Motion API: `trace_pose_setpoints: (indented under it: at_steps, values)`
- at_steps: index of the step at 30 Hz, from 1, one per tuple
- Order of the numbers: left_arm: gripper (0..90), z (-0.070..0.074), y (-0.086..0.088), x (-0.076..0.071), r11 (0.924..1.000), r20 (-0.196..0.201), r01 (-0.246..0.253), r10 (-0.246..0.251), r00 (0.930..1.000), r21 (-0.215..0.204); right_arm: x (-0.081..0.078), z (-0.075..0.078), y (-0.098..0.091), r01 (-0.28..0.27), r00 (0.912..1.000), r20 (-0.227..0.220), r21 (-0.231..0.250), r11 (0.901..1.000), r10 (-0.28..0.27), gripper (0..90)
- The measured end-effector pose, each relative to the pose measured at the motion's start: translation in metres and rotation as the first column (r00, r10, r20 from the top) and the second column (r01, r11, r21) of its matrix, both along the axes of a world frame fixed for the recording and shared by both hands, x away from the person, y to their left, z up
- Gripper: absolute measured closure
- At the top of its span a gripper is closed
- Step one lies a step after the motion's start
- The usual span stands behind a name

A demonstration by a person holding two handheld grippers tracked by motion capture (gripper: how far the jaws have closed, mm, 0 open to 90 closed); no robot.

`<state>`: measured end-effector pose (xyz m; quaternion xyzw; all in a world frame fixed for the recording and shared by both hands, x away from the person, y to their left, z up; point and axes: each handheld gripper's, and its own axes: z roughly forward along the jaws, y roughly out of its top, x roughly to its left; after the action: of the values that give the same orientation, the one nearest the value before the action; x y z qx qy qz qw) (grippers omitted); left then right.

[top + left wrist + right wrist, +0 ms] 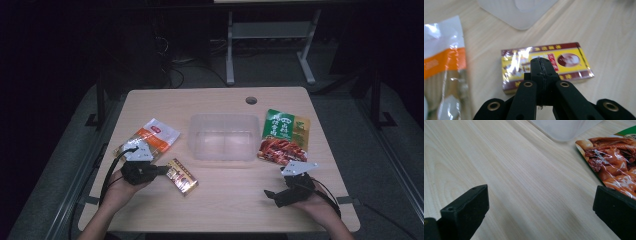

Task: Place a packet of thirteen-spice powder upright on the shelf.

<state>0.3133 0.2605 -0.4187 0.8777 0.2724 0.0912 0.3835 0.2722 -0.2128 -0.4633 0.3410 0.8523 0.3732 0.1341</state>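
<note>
3 snack packs, print likely Chinese, unreadable

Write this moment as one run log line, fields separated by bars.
left hand-held gripper: shut on yellow packet | right hand-held gripper: open, over table | clear box: empty

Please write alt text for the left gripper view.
The left tongs, jaws shut together, are over a yellow and dark red packet on the wooden table. An orange and clear bag lies to its left.

Orange packet cut off by left edge
</note>
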Motion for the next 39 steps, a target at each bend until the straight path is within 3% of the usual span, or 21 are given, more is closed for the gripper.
trace_pose_setpoints:
  at_steps: [1, 12, 14, 15, 22, 30, 39]
  values:
    - [89.6, 0.001, 0.000, 0.004, 0.9998, 0.003, 0.004, -0.004, 1.0000, 0.018, 0.000, 0.000, 0.000, -0.002, 1.0000, 0.001, 0.001, 1.0000, 0.002, 0.2]
    - [89.7, 0.001, -0.019, 0.036, 0.9994, 0.019, -0.007, 0.007, 0.9998, 0.033, 0.001, -0.001, 0.001, -0.005, 1.0000, -0.007, 0.002, 1.0000, 0.005, 0.2]
    - [89.7, 0.001, -0.021, 0.039, 0.9991, 0.017, -0.008, 0.007, 0.9998, 0.041, 0.001, -0.002, 0.001, -0.008, 0.9999, -0.010, 0.002, 1.0000, 0.008, 0.2]
    - [89.7, -0.001, -0.026, 0.045, 0.9990, -0.007, -0.016, 0.017, 0.9998, 0.042, 0.001, -0.002, 0.001, -0.009, 0.9999, -0.010, 0.001, 1.0000, 0.009, 0.2]
    - [89.7, -0.010, -0.038, 0.060, 0.9963, -0.015, -0.015, 0.016, 0.9997, 0.085, 0.001, -0.002, 0.002, -0.013, 0.9999, -0.009, -0.001, 0.9999, 0.013, 0.2]
    - [89.7, -0.019, -0.035, 0.066, 0.9929, -0.042, -0.037, 0.042, 0.9983, 0.113, 0.001, -0.002, 0.001, -0.006, 1.0000, -0.006, 0.003, 1.0000, 0.006, 0.2]
    - [89.7, -0.019, -0.026, 0.064, 0.9899, -0.052, -0.044, 0.051, 0.9974, 0.135, 0.001, -0.002, 0.001, -0.015, 0.9999, 0.004, -0.002, 0.9999, 0.015, 0.2]
